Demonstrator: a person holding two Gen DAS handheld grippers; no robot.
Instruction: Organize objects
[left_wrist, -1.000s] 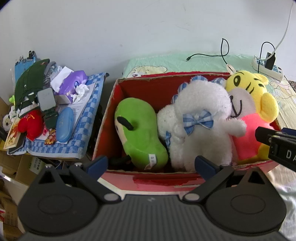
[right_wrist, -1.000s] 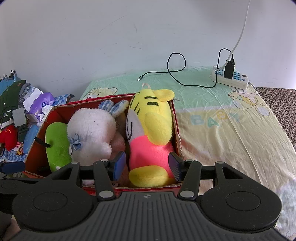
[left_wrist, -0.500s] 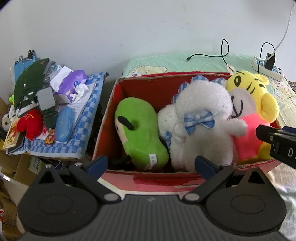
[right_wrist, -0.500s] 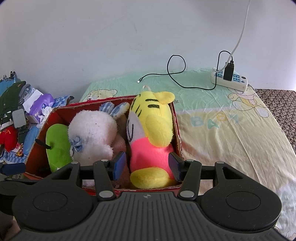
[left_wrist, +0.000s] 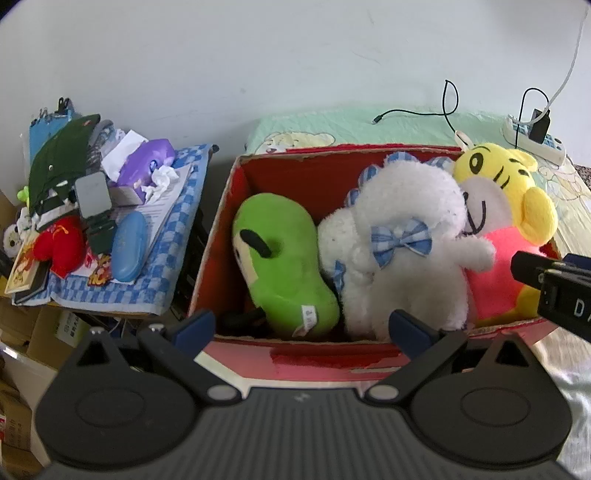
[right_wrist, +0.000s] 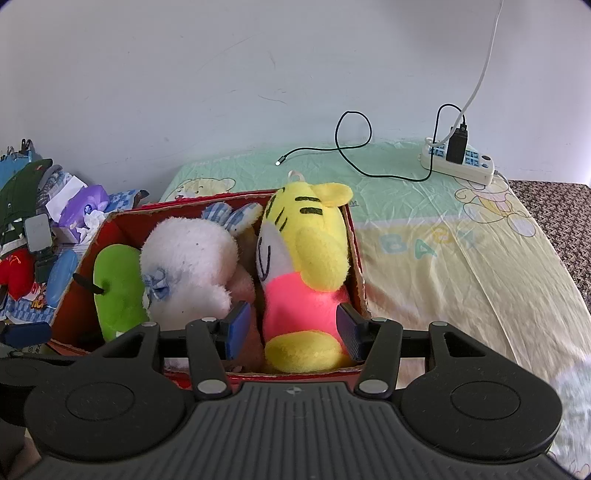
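Little has changed over the last second: the yellow-and-pink plush tiger (right_wrist: 303, 280) stays at 3 o'clock in the red cardboard box (right_wrist: 354, 251). The right gripper (right_wrist: 291, 334) remains spread around it without squeezing; the left gripper (left_wrist: 301, 330) hovers open, empty. Packing looks nearly finished.

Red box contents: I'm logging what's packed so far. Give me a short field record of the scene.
container: red box, on the bed
toys inside: green plush, white plush, yellow tiger
order, left to right: green, white, tiger
left tool: open, at the box's near edge
right tool: open, either side of the tiger's pink body
beside box: cluttered side table
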